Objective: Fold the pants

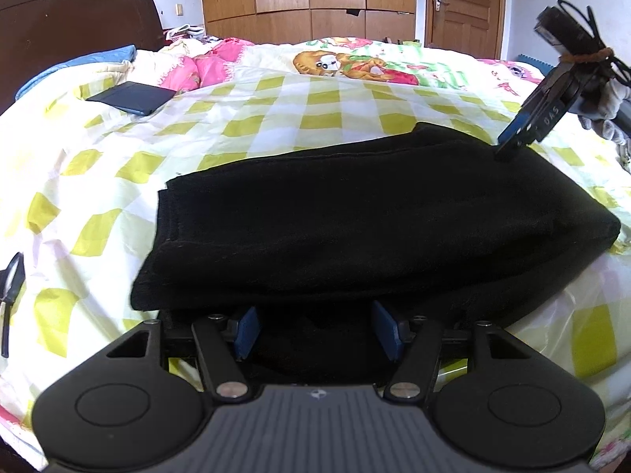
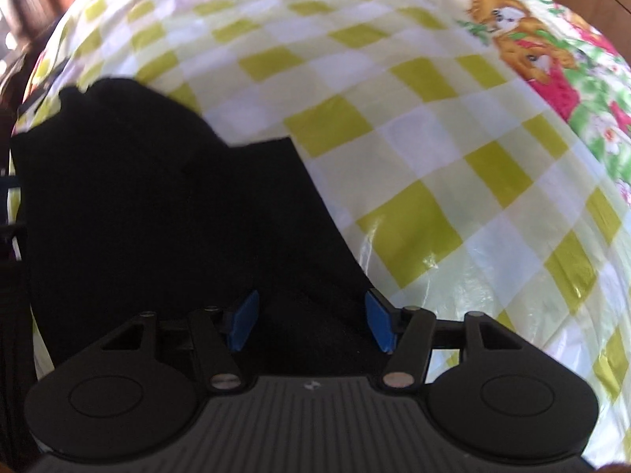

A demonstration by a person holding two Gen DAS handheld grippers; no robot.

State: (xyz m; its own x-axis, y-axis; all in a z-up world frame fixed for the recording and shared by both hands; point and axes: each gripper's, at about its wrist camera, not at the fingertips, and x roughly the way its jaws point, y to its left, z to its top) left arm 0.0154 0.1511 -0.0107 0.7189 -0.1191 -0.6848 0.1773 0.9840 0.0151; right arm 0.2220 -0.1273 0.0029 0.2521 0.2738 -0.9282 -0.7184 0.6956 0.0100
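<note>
- Black pants [image 1: 355,228] are lying folded into a thick stack on the checked bedsheet [image 1: 276,118], filling mid-frame in the left wrist view.
- The left hand-held gripper [image 1: 317,329] is standing parted at the stack's near edge, gripping nothing.
- The right hand-held gripper [image 2: 311,325] is hovering half-open over the far corner, pads clear of cloth.
- The final fold appears to be finishing; next likely comes a smoothing or squaring of the edges.

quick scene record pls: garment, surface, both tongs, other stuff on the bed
garment: black pants, folded into a thick stack
surface: bed with a yellow-checked sheet
left tongs: open, at the stack's near edge, cloth between the pads
right tongs: open over the pants' far right end, nothing gripped
other items: dark flat case far left, blue cloth by the headboard
fold state: looks nearly done
</note>
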